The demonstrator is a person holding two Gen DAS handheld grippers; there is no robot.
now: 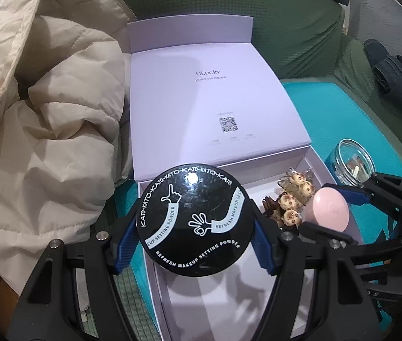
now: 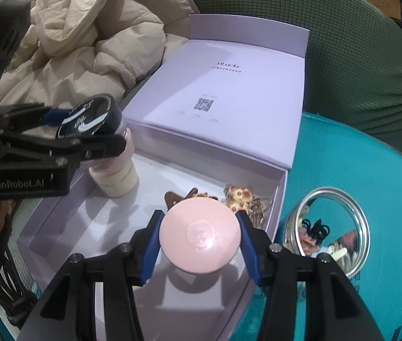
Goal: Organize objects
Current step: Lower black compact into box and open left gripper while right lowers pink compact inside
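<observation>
- Your left gripper (image 1: 193, 227) is clamping a round black setting-powder jar with white lettering (image 1: 192, 221), holding it lid-up over the near left part of the open lilac cardboard box (image 2: 283, 196).
- Your right gripper (image 2: 199, 240) is clamping a round pink-lidded jar (image 2: 199, 236) over the box's right side, just in front of brown cookie-patterned hair clips (image 2: 240, 196).
- Bare box floor is lying directly beneath both jars.
- A clear glass jar of small accessories (image 2: 329, 227) is standing outside, right of the box.

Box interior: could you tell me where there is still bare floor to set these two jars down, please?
The box floor is bare in its near middle, between the white bottle at the far left and the hair clips crowding the far right corner. The black jar and pink jar hover over it.
</observation>
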